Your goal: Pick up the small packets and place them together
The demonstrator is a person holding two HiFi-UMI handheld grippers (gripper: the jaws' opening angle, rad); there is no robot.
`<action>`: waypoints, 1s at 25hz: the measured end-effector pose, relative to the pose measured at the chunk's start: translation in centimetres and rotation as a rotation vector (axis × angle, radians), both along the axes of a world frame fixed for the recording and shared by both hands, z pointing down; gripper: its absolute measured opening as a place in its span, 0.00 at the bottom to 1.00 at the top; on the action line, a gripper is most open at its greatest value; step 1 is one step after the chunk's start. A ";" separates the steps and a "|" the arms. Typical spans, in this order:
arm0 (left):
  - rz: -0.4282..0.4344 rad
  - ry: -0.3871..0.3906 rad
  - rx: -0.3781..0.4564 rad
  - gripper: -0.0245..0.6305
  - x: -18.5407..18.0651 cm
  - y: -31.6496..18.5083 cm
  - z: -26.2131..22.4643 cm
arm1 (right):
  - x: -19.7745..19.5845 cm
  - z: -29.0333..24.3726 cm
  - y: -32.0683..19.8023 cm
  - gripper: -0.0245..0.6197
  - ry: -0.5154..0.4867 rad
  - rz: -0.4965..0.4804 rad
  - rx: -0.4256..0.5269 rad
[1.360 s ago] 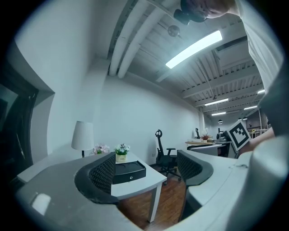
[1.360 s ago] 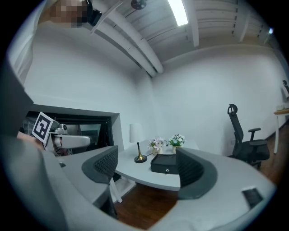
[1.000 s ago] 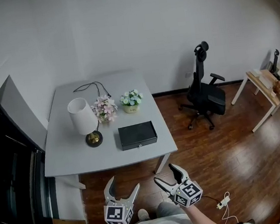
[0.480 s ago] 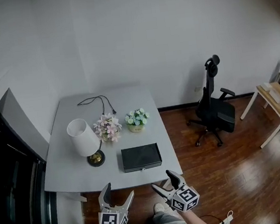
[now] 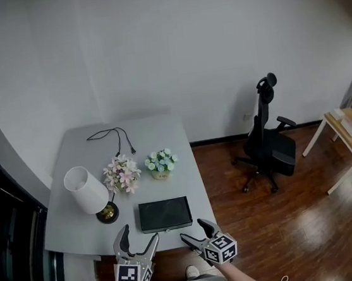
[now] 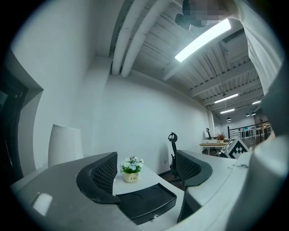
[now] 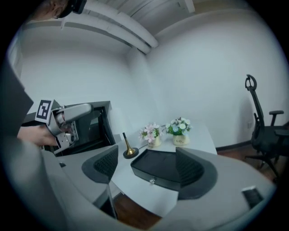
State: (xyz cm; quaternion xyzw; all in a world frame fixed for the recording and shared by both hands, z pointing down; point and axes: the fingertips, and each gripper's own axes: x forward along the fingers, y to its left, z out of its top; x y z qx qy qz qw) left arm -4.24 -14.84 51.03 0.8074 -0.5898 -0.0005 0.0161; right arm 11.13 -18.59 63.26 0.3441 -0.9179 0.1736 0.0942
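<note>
No small packets show in any view. A flat black box (image 5: 165,214) with a small front knob lies near the front edge of the grey table (image 5: 169,137). My left gripper (image 5: 137,237) hovers open at that edge, just left of the box, with nothing between its fingers. My right gripper (image 5: 194,230) is open too, at the box's front right corner, and holds nothing. In the left gripper view the box (image 6: 144,205) lies low between the jaws of the left gripper (image 6: 149,176). The right gripper (image 7: 149,169) frames the box (image 7: 156,169) as well.
On the table stand a white-shaded lamp (image 5: 87,192) with a brass base, a pot of pink flowers (image 5: 120,174), a pot of blue-white flowers (image 5: 160,163) and a black cable (image 5: 108,135). A black office chair (image 5: 266,141) stands on the wooden floor; a dark cabinet (image 5: 7,221) flanks the table.
The person has stepped up to the table. Both grippers, earlier over the floor short of it, now hover at its front edge by the black box. The jaws stay open.
</note>
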 end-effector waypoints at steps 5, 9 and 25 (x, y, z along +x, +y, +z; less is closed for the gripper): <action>-0.005 0.000 0.001 0.63 0.0 -1.4 0.1 | -1.2 7.6 0.1 0.65 0.014 -0.036 -0.246; 0.026 0.008 -0.032 0.63 -1.1 -1.7 1.4 | -3.5 12.1 0.6 0.44 -0.048 -0.053 -0.468; 0.062 0.028 -0.088 0.63 -8.6 -0.3 2.3 | -7.5 19.9 -3.8 0.25 0.176 0.159 -0.645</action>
